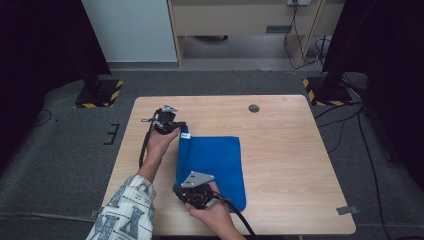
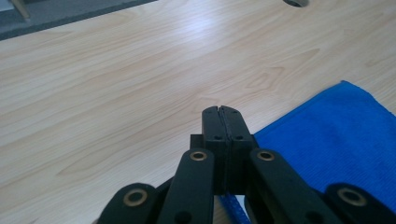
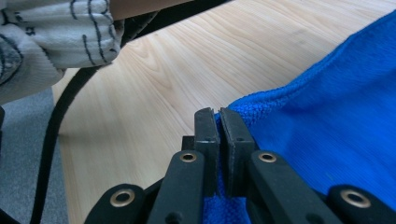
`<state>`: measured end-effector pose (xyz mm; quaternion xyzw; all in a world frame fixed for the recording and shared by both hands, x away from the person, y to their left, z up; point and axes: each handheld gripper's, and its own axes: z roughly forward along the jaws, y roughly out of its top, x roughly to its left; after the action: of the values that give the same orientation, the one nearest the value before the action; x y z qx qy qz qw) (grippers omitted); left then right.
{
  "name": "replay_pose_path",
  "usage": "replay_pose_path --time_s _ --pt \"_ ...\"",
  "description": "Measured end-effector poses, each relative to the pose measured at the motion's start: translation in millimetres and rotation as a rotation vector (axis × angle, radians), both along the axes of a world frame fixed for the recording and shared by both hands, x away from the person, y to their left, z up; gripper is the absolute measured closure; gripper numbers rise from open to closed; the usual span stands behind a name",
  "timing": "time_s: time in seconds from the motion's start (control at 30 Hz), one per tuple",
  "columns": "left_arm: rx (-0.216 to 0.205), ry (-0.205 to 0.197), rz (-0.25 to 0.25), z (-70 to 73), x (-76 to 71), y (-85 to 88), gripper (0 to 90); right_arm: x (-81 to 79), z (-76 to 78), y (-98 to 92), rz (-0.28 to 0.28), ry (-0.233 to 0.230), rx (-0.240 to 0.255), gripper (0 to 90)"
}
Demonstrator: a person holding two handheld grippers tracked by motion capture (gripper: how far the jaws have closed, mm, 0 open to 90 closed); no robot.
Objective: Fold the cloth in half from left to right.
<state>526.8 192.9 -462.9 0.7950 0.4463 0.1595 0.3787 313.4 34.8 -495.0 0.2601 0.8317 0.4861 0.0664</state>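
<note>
Mid-fold, by the look of it: blue cloth lying on the wooden table, pinched along its left edge at both corners. Near corner clamped in the right gripper, jaws pressed together on the blue nap, plain in the right gripper view. Far-left corner, with its small white tag, lifted a little off the wood and caught in the left gripper; jaws closed tight in the left gripper view, a strip of blue edge showing beneath them.

Next, probably: both corners raised together and carried across to the cloth's right edge, kept level and in step so the fold lands square. Uneven pull would likely skew the edge or drag the whole cloth.

Right of the cloth, bare pale wood-grain; beyond the cloth, a dark round cable hole near the table's far edge. Past that, grey carpet, two stand bases with yellow-black hazard tape, black curtains either side, a pale cabinet and loose cables farthest back.
</note>
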Motion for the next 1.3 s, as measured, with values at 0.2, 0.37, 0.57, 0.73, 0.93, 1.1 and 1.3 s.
replay_pose_path --time_s 0.2,0.37,0.57,0.73,0.93,1.1,1.3 --pt "0.005 0.002 -0.028 -1.3 4.7 -39.6 89.7 -3.2 -2.8 -30.8 -0.038 0.007 0.004 86.6" --pt "0.021 0.014 -0.054 -5.9 7.1 -63.9 89.7 -6.9 -8.0 -51.3 -0.071 0.014 0.000 86.7" --pt "0.020 0.024 -0.076 -9.0 8.4 -85.2 89.6 -11.2 -8.6 -75.2 -0.113 0.021 -0.012 86.7" --pt "0.034 0.036 -0.096 -16.4 9.9 -100.5 89.6 -14.5 -10.4 -83.9 -0.118 0.025 -0.025 86.7" --pt "0.032 0.061 -0.095 -25.0 11.0 -111.7 89.6 -16.2 -12.4 -90.7 -0.127 0.035 -0.024 86.7" --pt "0.024 0.063 -0.094 -25.5 11.4 -119.1 89.6 -17.5 -10.1 -99.0 -0.138 0.037 -0.019 86.6" --pt "0.036 0.068 -0.097 -27.4 11.6 -128.5 89.5 -17.7 -11.1 -107.5 -0.149 0.043 -0.034 86.5"
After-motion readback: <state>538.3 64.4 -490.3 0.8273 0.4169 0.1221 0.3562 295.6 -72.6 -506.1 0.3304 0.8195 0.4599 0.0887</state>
